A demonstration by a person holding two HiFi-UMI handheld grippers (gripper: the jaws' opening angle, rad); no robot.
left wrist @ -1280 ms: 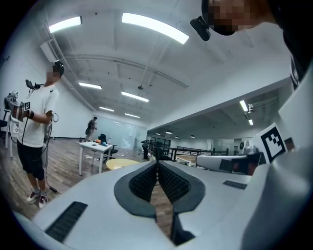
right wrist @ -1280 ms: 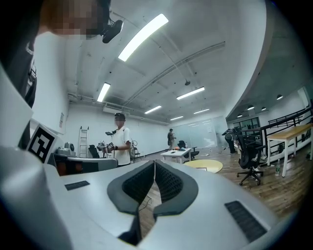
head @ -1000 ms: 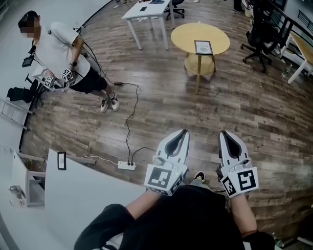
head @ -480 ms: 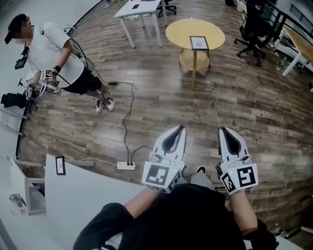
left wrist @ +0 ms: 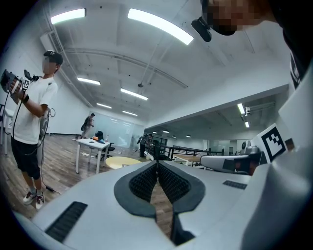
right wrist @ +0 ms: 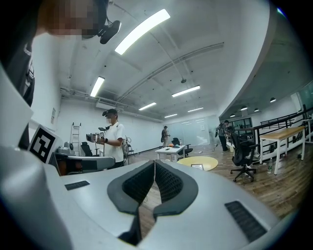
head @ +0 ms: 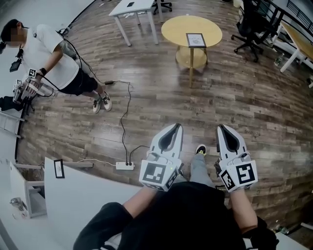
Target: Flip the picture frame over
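The picture frame (head: 195, 39) lies flat on a round yellow table (head: 177, 27) far across the wooden floor. In the right gripper view the picture frame (right wrist: 197, 166) shows as a small dark rectangle on the yellow table (right wrist: 206, 160). In the left gripper view only the yellow table (left wrist: 121, 161) shows. My left gripper (head: 175, 126) and right gripper (head: 221, 127) are held side by side in front of my body, level, far short of the table. Both are shut with nothing between the jaws: the left gripper (left wrist: 157, 164) and the right gripper (right wrist: 154, 162) show their pads meeting at the tips.
Another person (head: 51, 61) with grippers stands at the left. A cable and power strip (head: 126, 166) lie on the floor ahead. A white table (head: 131, 7) and office chair (head: 247, 30) stand by the round table. A white desk (head: 83, 195) with a small frame (head: 58, 168) is at my lower left.
Both grippers have shifted slightly left in the head view while staying shut. My shoe now shows between them. The other person has moved toward the picture's left edge.
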